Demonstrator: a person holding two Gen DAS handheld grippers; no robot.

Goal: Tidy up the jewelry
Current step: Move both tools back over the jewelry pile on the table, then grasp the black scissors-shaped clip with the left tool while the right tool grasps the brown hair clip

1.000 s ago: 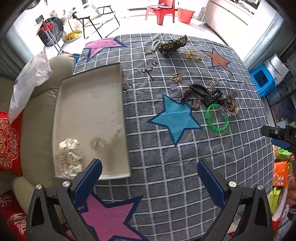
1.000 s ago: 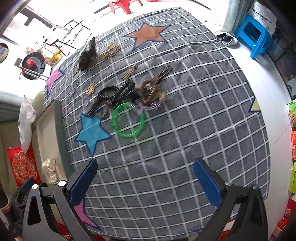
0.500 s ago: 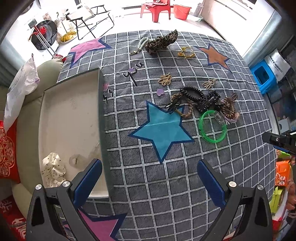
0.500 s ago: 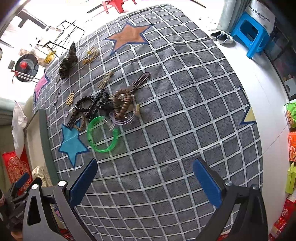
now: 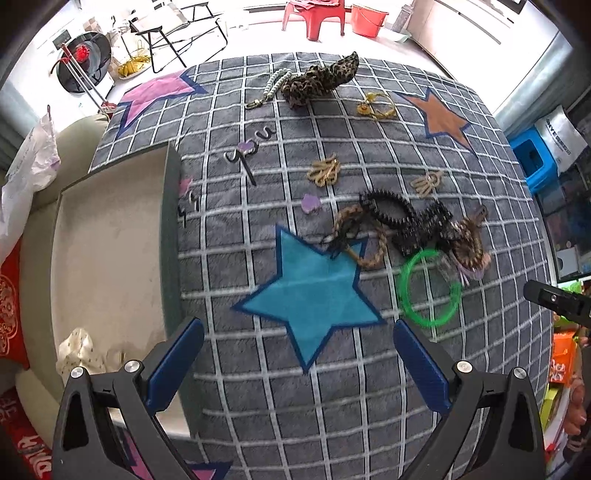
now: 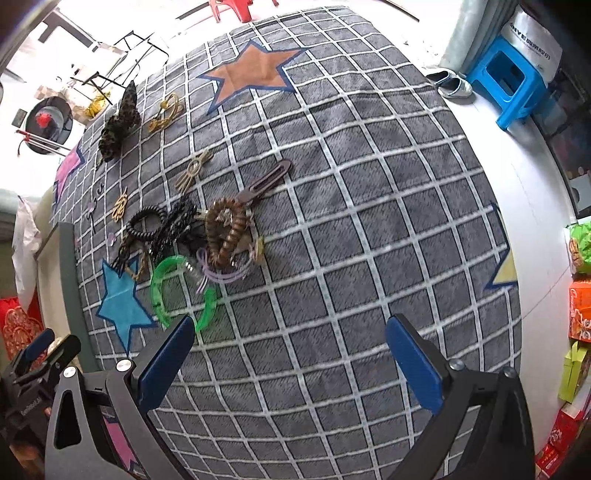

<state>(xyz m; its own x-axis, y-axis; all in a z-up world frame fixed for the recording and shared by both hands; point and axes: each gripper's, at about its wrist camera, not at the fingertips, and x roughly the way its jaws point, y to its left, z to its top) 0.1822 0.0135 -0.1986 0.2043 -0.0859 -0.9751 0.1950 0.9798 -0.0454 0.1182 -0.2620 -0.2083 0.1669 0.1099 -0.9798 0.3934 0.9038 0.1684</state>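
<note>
Jewelry and hair pieces lie on a grey checked cloth (image 5: 280, 398). A green bangle (image 5: 429, 288) (image 6: 183, 291) lies beside a tangle of black coil ties (image 5: 402, 218) (image 6: 162, 225) and a brown beaded bracelet (image 6: 225, 229). A leopard scrunchie (image 5: 319, 82) (image 6: 119, 123), gold clips (image 5: 325, 172) and a pearl strand (image 5: 273, 86) lie farther off. A beige tray (image 5: 107, 258) at the left holds a cream scrunchie (image 5: 83, 354). My left gripper (image 5: 297, 350) hovers open over the blue star (image 5: 310, 299). My right gripper (image 6: 290, 347) is open and empty, just right of the bangle.
A beige sofa arm (image 5: 74, 133) and a white plastic bag (image 5: 26, 173) lie left of the tray. A blue stool (image 6: 511, 83) and boxes (image 6: 581, 314) stand beyond the cloth's right edge. Red stool (image 5: 314, 16) and folding chair (image 5: 177, 26) stand on the far floor.
My left gripper has moved right, off the tray and over the blue star. My right gripper has shifted right, so the jewelry pile now sits further left in its view.
</note>
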